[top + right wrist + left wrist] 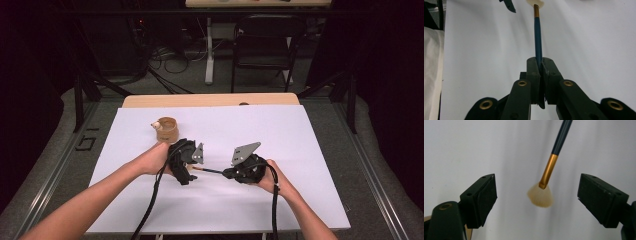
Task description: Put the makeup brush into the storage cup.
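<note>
Wooden cup [167,130]: stands upright on the white sheet [280,135], just beyond the left gripper and up-left of its jaws; a small pale object rests at its rim, too small to identify.

Left gripper [189,172]: held in the person's left hand [156,158]; jaws spread wide and released, grasping nothing. In the left gripper view the two black pads [487,195] stand well apart with the brush head between them, touching neither.

Brush [209,171]: slim make-up brush lying nearly level between the two grippers. Cream fan-shaped bristles [540,197] sit midway between the left jaws; a gold ferrule [548,168] joins them to a dark blue handle [538,37] that runs away towards the right gripper.

Right gripper [230,173]: held in the person's right hand [272,176]; jaws clenched on the rear part of the brush handle. In the right gripper view the handle rises straight from the pinched jaw tips towards the bristles at the top edge.

Grey plates: one three-cornered plate tops each gripper.

White sheet: covers the table beneath both grippers.
</note>
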`<state>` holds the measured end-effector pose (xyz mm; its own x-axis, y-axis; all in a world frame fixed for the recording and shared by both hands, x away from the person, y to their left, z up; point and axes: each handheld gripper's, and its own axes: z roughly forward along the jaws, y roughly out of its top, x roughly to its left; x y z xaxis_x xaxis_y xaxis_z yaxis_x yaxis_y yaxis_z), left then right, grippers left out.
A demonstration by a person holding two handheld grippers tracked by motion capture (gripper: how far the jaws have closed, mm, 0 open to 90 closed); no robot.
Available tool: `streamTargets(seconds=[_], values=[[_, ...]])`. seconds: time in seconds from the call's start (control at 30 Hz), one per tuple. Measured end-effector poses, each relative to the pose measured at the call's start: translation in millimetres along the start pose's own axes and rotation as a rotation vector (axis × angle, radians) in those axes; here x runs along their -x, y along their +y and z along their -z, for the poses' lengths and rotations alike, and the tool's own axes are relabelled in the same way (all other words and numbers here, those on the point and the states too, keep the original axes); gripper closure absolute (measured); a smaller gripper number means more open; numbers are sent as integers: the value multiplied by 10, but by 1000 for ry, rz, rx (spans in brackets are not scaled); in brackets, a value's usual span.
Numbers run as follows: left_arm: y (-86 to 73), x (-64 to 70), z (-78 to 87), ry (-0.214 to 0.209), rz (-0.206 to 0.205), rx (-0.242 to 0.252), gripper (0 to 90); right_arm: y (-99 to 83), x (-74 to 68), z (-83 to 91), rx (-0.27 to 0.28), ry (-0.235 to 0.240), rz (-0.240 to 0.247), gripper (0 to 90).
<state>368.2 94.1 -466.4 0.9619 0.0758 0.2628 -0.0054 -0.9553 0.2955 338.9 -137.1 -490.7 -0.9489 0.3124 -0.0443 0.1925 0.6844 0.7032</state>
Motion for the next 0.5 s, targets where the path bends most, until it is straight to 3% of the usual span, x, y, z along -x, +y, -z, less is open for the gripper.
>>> streamTargets(seconds=[0.27,0.5], values=[[-194,-19,-10,14,108,61,80,-60,1,12,28,-16,-14,851],[-399,6,-39,20,231,145,10,-99,-7,14,44,-28,-36,851]])
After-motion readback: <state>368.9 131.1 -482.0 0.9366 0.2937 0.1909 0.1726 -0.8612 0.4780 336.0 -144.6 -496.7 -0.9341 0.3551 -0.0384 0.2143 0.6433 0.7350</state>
